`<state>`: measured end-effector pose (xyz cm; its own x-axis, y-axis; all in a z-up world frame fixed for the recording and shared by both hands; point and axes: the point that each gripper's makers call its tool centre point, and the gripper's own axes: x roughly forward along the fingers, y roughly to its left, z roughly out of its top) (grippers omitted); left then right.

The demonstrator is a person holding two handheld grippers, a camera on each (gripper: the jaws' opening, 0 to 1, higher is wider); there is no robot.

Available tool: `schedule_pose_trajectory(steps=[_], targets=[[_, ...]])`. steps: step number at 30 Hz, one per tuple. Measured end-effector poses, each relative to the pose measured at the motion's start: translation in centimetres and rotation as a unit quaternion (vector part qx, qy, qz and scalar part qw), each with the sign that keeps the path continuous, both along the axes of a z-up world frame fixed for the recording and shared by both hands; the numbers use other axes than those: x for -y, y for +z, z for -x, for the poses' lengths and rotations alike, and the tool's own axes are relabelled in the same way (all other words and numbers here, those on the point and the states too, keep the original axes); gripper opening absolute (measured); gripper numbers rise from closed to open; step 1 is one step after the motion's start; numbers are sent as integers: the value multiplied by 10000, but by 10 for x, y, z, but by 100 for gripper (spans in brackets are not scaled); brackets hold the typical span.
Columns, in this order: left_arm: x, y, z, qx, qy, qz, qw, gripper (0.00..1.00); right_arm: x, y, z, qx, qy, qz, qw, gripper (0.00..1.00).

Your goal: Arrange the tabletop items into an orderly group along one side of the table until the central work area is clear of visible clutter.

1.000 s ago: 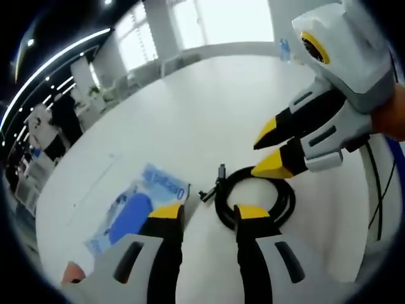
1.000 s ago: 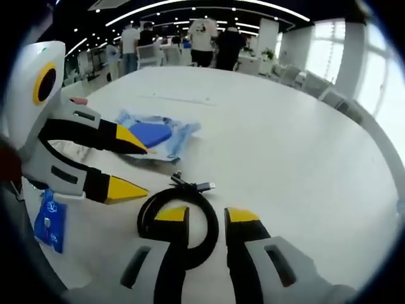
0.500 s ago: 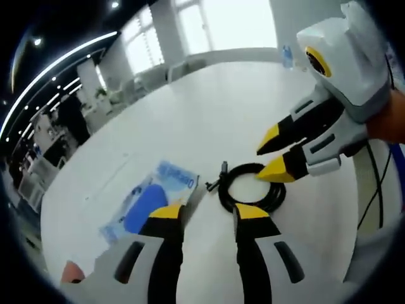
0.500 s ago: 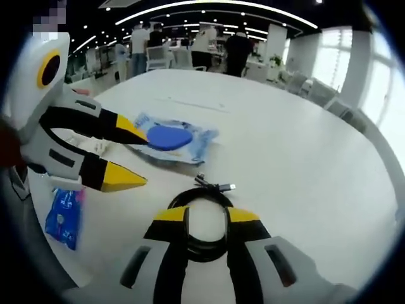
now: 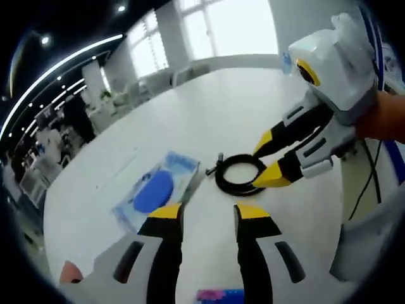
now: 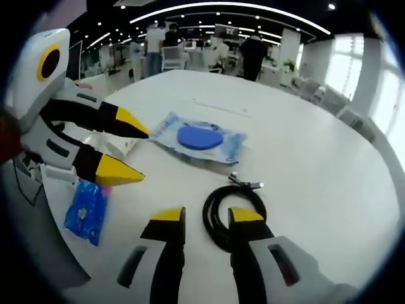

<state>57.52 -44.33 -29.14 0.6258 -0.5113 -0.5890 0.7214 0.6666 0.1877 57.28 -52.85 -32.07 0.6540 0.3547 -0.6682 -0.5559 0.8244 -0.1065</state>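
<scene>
Since the coiled cable is lying limp and light on the bench just ahead of the empty, parted right tongs, pinching both loops together is looking safest, left tongs also hanging open.

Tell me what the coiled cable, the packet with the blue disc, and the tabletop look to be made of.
Coiled cable: black rubbery or plastic jacket, faint sheen, with small metal-looking plugs at its ends. Packet with the blue disc: thin clear plastic film, crinkled and glossy, printed light blue; the disc's own material can't be told. Tabletop: smooth white surface, probably laminate, softly reflecting the ceiling lights.
</scene>
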Motion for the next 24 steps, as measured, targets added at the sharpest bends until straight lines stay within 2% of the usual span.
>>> schedule_pose_trajectory(steps=[15,24], targets=[[-38,17,45,71,75,170,9998,33,-39,7,34,10,538,-81,9985,30],[-56,36,75,92,5,543,9985,37,-60,5,51,-29,857,-76,9963,32]])
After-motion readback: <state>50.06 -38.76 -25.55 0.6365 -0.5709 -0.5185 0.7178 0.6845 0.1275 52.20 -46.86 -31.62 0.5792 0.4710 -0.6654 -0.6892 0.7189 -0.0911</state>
